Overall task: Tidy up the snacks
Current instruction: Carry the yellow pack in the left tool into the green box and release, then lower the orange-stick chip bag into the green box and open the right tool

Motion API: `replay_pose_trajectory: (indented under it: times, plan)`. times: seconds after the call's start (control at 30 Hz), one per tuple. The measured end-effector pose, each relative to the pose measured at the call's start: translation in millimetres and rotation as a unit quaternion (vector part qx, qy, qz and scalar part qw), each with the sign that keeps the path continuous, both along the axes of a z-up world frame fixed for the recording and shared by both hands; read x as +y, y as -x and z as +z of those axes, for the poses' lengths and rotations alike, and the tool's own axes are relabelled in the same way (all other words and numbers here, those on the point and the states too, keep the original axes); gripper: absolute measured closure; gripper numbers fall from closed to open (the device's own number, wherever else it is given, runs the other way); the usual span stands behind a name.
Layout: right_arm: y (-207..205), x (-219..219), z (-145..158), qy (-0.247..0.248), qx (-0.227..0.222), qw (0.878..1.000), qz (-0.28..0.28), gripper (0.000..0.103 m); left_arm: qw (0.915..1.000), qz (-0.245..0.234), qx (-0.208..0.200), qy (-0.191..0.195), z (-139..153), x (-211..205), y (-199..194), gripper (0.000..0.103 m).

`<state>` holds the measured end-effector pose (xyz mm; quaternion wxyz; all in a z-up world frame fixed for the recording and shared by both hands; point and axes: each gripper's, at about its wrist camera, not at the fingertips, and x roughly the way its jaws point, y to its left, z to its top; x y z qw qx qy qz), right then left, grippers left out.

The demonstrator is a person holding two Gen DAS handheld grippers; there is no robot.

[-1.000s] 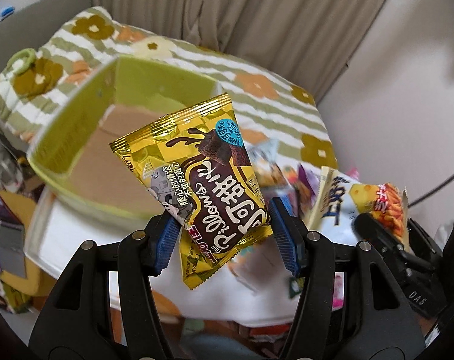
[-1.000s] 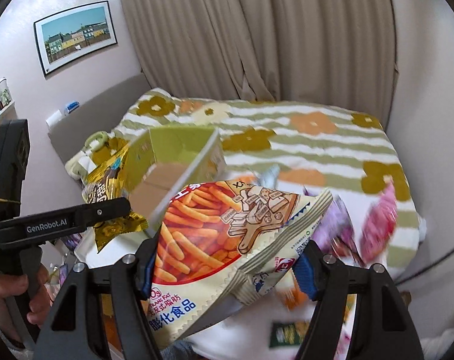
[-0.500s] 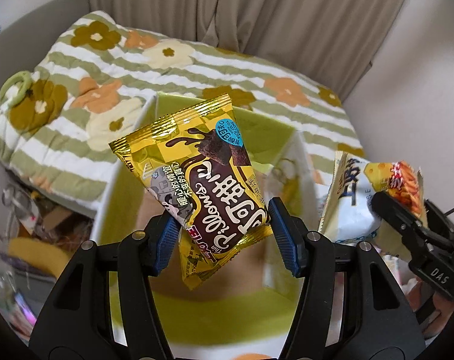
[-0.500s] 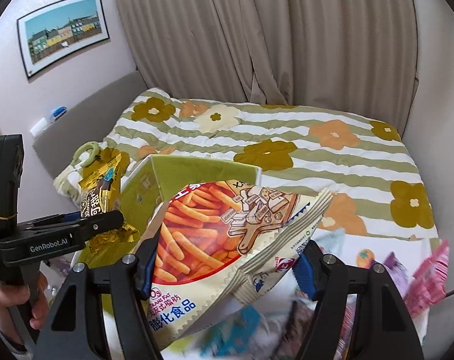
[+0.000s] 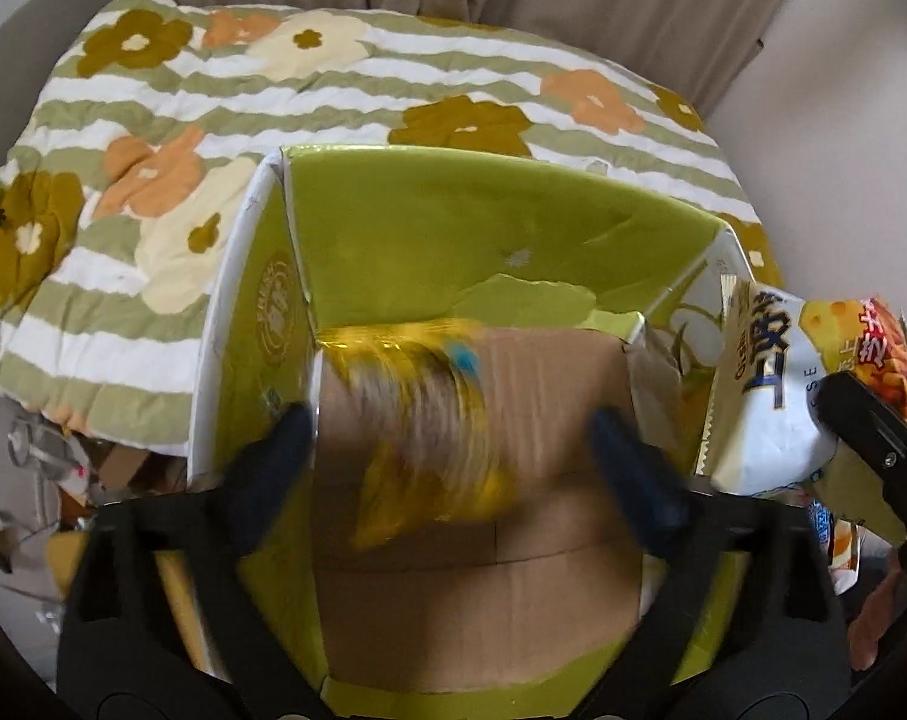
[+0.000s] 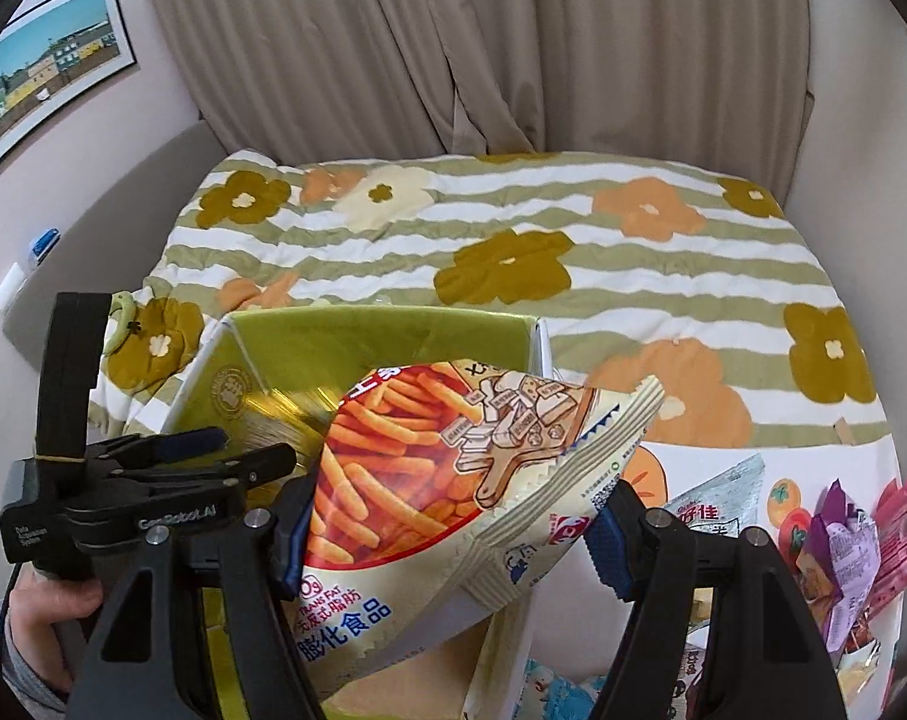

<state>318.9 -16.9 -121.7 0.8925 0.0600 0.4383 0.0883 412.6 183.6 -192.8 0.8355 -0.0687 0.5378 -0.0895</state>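
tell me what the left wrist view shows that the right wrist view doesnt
Only the left wrist view shows the box's brown cardboard floor and the blurred yellow packet between the open left gripper fingers. Only the right wrist view shows the framed picture and loose snacks on the table. Both show the green box, floral blanket and cheese-stick bag.

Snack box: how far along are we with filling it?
Early. The green cardboard box shows only its bare brown floor. The left gripper is open, and the blurred gold chocolate packet is dropping in. The right gripper holds the cheese stick bag over the box. Several packets wait on the table.
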Motion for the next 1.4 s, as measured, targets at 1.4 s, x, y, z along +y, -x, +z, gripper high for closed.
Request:
replay_pose_trajectory:
  times: [1.4]
  plan:
    - [-14,28,-9,-0.010,0.044,0.995,0.088,0.000,0.9968,0.055,-0.043,-0.039,58,12,98,0.004]
